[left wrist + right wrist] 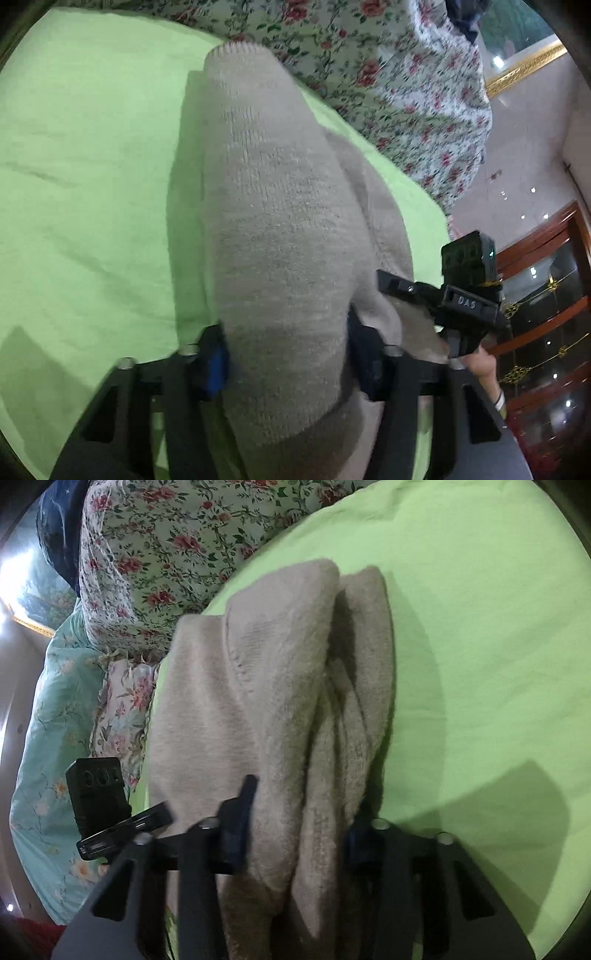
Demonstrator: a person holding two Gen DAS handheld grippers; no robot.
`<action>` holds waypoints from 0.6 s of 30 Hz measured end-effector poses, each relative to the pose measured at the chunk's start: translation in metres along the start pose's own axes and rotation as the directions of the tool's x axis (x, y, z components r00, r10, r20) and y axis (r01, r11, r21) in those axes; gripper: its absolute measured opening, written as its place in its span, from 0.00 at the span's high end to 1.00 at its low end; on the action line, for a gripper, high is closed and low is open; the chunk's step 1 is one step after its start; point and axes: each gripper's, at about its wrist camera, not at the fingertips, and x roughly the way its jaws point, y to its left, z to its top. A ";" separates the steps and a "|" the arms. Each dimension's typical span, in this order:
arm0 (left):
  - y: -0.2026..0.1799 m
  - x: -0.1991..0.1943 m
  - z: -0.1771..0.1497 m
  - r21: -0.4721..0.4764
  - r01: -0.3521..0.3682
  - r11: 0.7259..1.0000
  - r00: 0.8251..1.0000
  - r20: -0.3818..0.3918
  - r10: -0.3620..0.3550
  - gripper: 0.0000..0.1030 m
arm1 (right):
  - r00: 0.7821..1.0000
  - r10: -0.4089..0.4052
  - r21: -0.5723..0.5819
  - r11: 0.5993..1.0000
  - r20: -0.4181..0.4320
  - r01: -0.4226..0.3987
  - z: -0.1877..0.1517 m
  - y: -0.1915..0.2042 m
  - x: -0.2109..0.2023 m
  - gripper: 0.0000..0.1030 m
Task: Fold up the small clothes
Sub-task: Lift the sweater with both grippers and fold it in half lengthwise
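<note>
A small beige knitted garment [280, 221] hangs over the green sheet [92, 166]. My left gripper [288, 354] is shut on one end of it, and the cloth drapes forward over the fingers. My right gripper [295, 838] is shut on the other bunched part of the same garment [280, 672], which falls in folds toward the sheet [480, 646]. The right gripper also shows in the left wrist view [458, 295], close beside the garment. The left gripper shows at the left of the right wrist view [107, 808].
A floral quilt [388, 74] lies bunched along the far edge of the green sheet, also in the right wrist view [159, 554]. A teal flowered blanket [55, 720] lies beside it. A dark wooden cabinet [543, 314] stands beyond the bed.
</note>
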 end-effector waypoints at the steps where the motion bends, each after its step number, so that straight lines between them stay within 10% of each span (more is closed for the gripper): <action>1: -0.005 -0.005 0.000 0.007 0.000 1.000 1.000 0.007 0.000 0.57 | 1.000 0.012 0.005 1.000 0.016 -0.012 -0.003 0.004 -0.004 0.69; 18: 0.056 -0.209 -0.097 -0.024 -0.174 0.984 0.975 0.134 0.175 0.57 | 0.974 0.215 -0.131 0.966 -0.069 -0.222 -0.072 0.149 0.078 0.71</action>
